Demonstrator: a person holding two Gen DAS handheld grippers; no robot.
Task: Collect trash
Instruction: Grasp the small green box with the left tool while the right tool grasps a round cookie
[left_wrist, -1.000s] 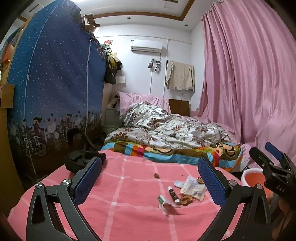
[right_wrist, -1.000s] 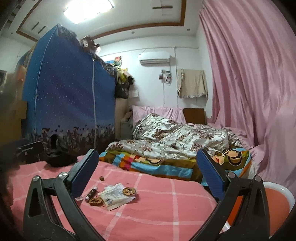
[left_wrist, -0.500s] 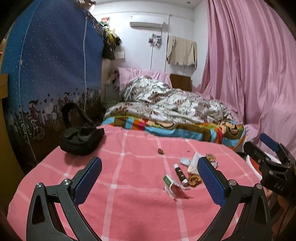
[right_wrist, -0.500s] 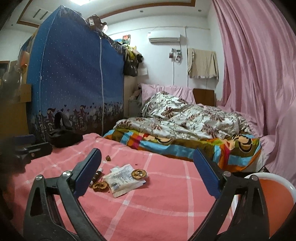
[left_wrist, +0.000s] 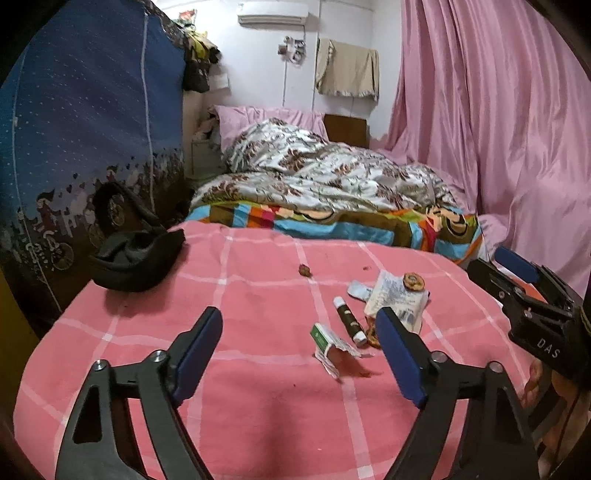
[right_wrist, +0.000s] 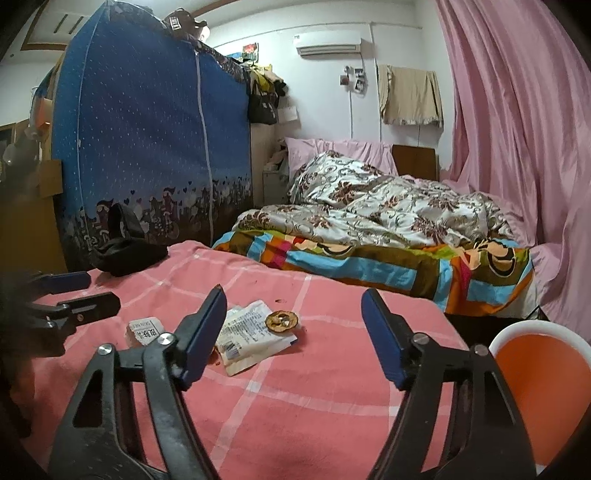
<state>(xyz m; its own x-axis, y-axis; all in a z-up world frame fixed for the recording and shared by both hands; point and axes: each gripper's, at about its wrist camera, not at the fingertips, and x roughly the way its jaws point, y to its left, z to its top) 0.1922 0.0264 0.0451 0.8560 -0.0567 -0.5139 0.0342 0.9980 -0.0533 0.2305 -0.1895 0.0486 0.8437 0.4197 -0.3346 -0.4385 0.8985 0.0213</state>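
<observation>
Trash: torn green-and-white wrapper (left_wrist: 327, 341) lying between and just ahead of left gripper (left_wrist: 301, 345) fingers, crumpled, thin | printed paper packet (right_wrist: 251, 332) ahead-left of right gripper (right_wrist: 293, 332) | Both grippers spread wide, nothing held | Step: approach judged; descent and pinch required | orange bin (right_wrist: 535, 391) right of right gripper | pink checked blanket (left_wrist: 258, 295) soft.

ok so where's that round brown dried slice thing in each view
Left wrist view: the dried slice sits right of centre, on the far edge of the white printed wrapper, beyond the left gripper's right-hand finger.
Right wrist view: the slice sits just left of centre on the wrapper, between the right gripper's two fingers.
Shared landmark: the black bag at the pink cloth's far left.
</observation>
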